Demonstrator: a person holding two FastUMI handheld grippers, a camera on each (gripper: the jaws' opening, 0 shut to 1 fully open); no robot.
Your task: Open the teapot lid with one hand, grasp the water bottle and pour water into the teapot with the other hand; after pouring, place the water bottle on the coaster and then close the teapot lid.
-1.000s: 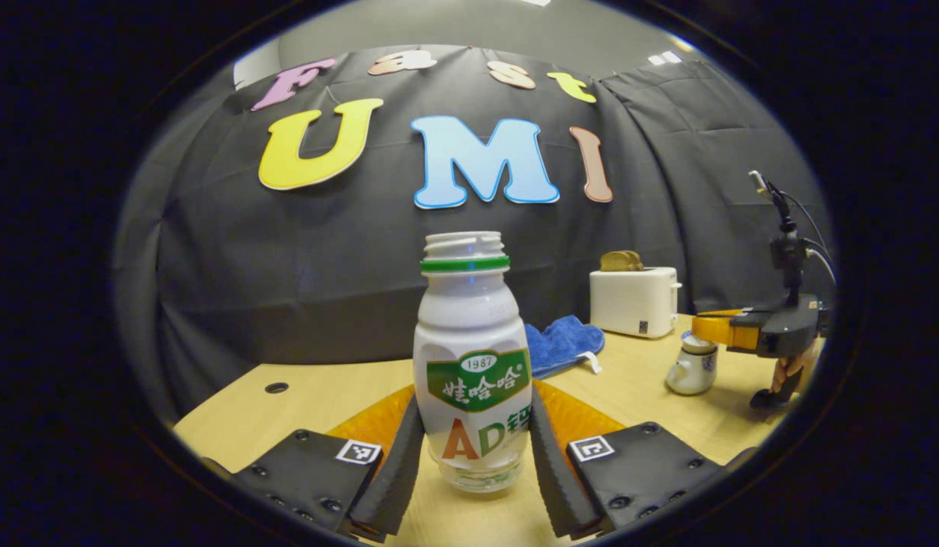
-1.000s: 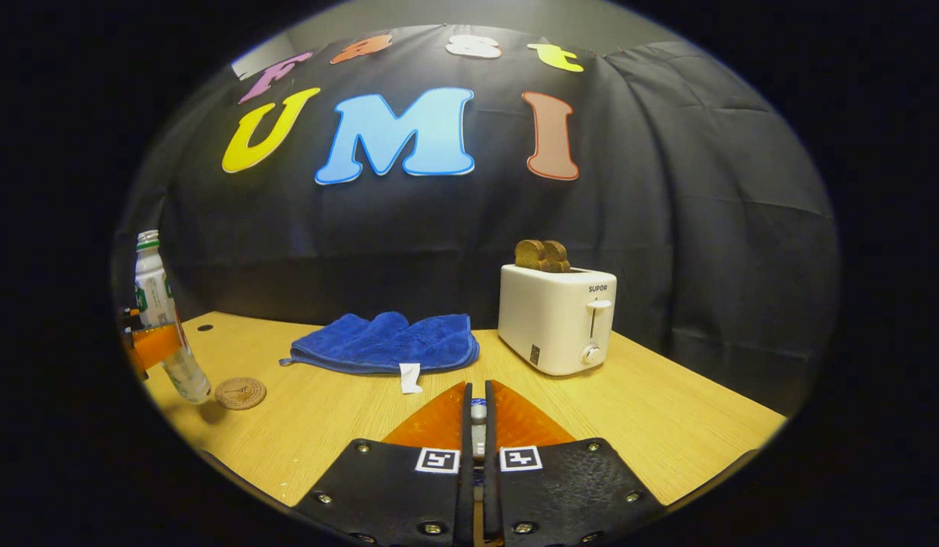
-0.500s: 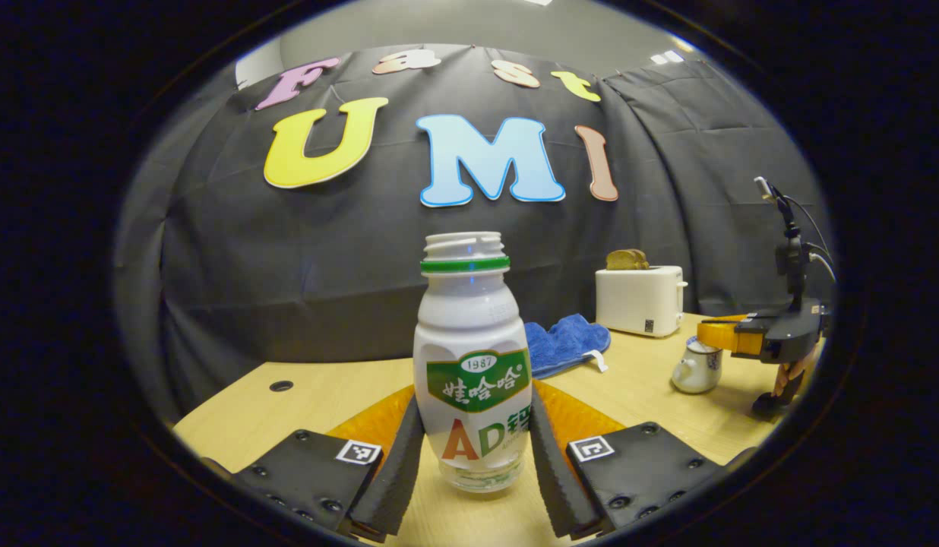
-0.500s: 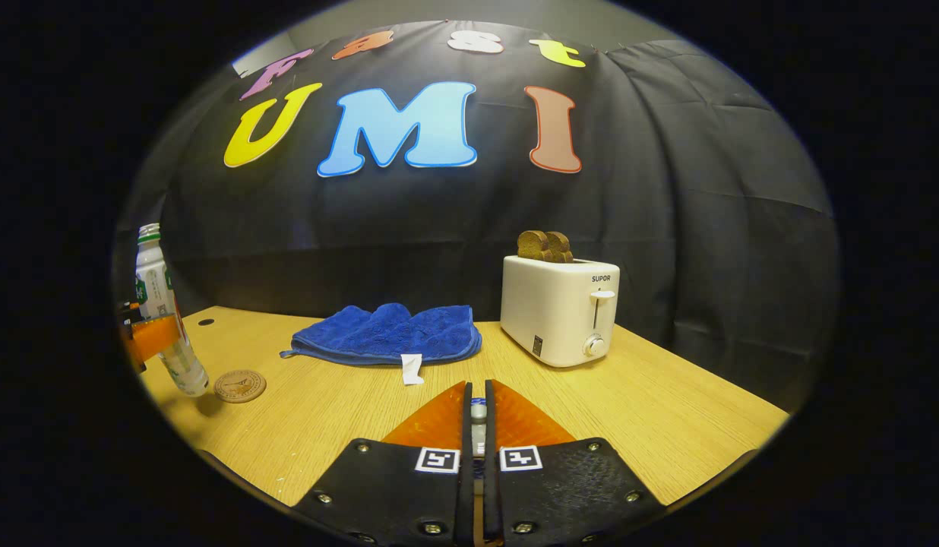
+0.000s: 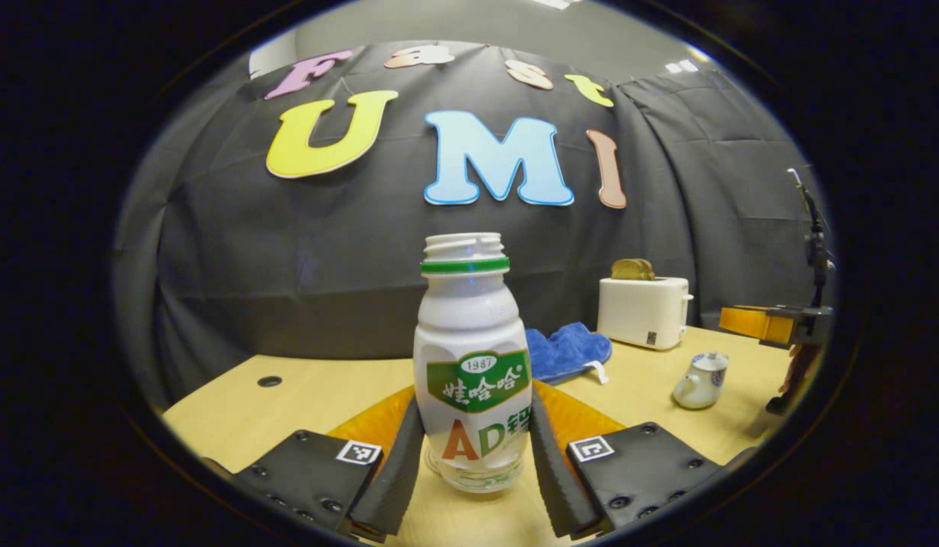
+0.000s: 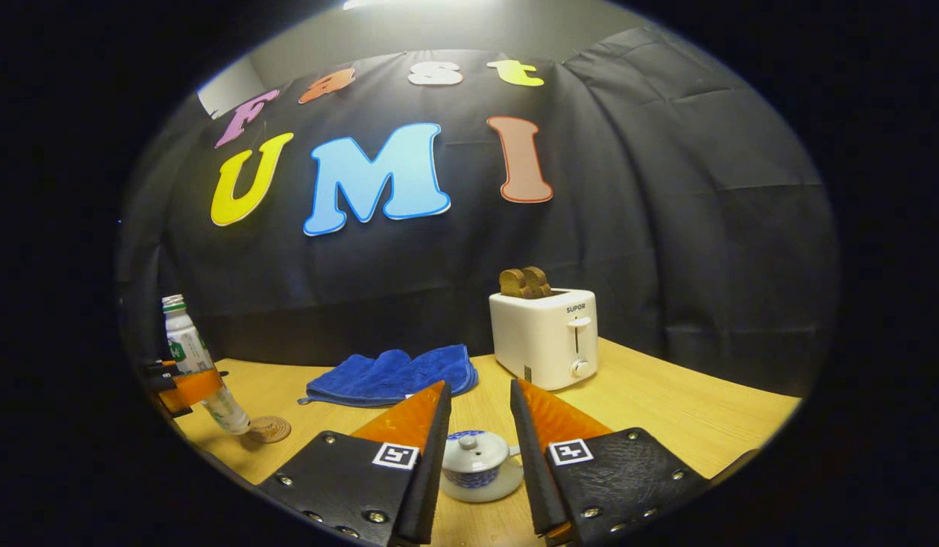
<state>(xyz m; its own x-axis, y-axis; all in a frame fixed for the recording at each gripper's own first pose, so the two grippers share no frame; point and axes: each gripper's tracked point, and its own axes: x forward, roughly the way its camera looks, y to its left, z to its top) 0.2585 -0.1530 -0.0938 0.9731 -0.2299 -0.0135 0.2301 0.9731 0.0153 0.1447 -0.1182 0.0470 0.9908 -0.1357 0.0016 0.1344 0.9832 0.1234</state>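
A wooden table point(image 6: 690, 414) spans the lower frame. At centre of the left gripper view, the left gripper point(image 5: 474, 456) clamps an upright, uncapped water bottle point(image 5: 472, 357). Low centre in the right gripper view, the right gripper point(image 6: 477, 463), fingers parted, straddles the lidded teapot point(image 6: 475, 463) without touching. A coaster point(image 6: 269, 429) lies lower left.

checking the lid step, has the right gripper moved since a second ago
Yes. The right gripper has opened and drawn back from the teapot, whose lid is back on; in the left gripper view it now sits higher and further right of the toaster.
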